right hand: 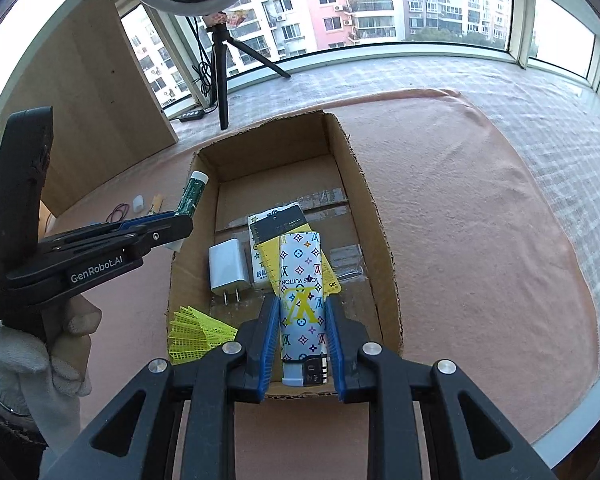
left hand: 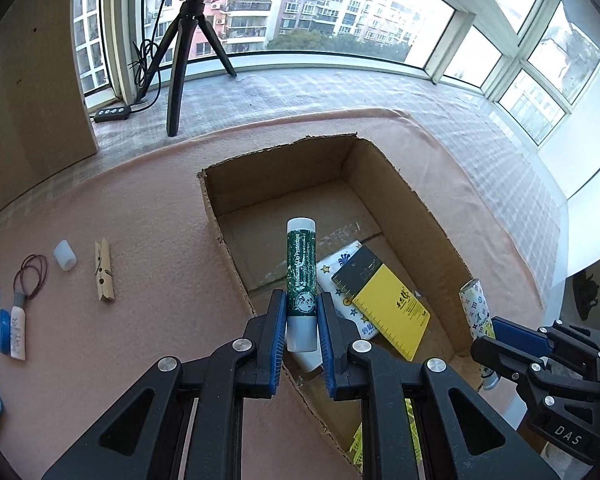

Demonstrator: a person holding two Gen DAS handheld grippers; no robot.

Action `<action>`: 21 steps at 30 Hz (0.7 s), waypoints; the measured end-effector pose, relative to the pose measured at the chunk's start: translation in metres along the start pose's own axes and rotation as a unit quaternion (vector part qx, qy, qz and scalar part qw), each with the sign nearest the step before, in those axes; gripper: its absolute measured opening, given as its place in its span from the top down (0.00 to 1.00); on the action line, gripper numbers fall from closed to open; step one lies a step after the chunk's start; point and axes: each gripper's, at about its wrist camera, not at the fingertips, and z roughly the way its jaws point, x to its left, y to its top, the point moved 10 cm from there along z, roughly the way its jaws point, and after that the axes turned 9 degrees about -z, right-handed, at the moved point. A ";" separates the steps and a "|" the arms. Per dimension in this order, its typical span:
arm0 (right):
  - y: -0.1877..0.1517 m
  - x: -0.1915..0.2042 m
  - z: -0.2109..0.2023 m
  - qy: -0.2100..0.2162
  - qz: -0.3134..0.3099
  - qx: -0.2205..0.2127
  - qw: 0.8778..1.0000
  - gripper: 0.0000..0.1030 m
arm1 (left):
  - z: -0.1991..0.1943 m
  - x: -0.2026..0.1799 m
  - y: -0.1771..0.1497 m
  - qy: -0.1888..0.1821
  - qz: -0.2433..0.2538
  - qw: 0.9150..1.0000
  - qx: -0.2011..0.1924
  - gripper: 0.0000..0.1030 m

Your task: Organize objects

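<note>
My left gripper [left hand: 302, 300] is shut on a green lip balm stick [left hand: 300, 272], held upright over the left wall of an open cardboard box [left hand: 276, 168]. The right wrist view shows that stick [right hand: 193, 196] and the left gripper [right hand: 180, 216] at the box's [right hand: 342, 152] left edge. My right gripper [right hand: 302, 304] is shut on a white patterned lighter [right hand: 300, 280], above the box's near end. The lighter [left hand: 476, 308] and the right gripper [left hand: 496, 344] appear at the right in the left wrist view.
In the box lie a yellow ruler card [left hand: 388, 312], a starry packet [left hand: 340, 276], a white charger [right hand: 228, 268] and a yellow shuttlecock [right hand: 196, 332]. On the pink cloth at the left are a clothespin [left hand: 104, 270], a white cap [left hand: 65, 255], a hair tie [left hand: 31, 276] and small tubes [left hand: 16, 332]. A tripod [left hand: 180, 60] stands behind.
</note>
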 end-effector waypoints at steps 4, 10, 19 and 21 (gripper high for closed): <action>-0.001 0.000 0.003 0.003 -0.001 0.005 1.000 0.80 | 0.000 -0.002 0.002 0.000 0.001 1.000 -0.002 0.84; -0.002 0.009 0.004 0.001 -0.021 0.010 1.000 0.55 | -0.008 0.001 0.002 -0.007 0.002 1.000 -0.002 0.63; -0.001 0.021 0.000 0.006 -0.016 0.008 1.000 0.53 | -0.027 0.029 0.008 0.005 -0.008 1.000 -0.016 0.63; -0.001 0.026 0.000 0.013 -0.011 0.008 1.000 0.53 | -0.030 0.040 0.006 0.010 -0.012 1.000 -0.013 0.63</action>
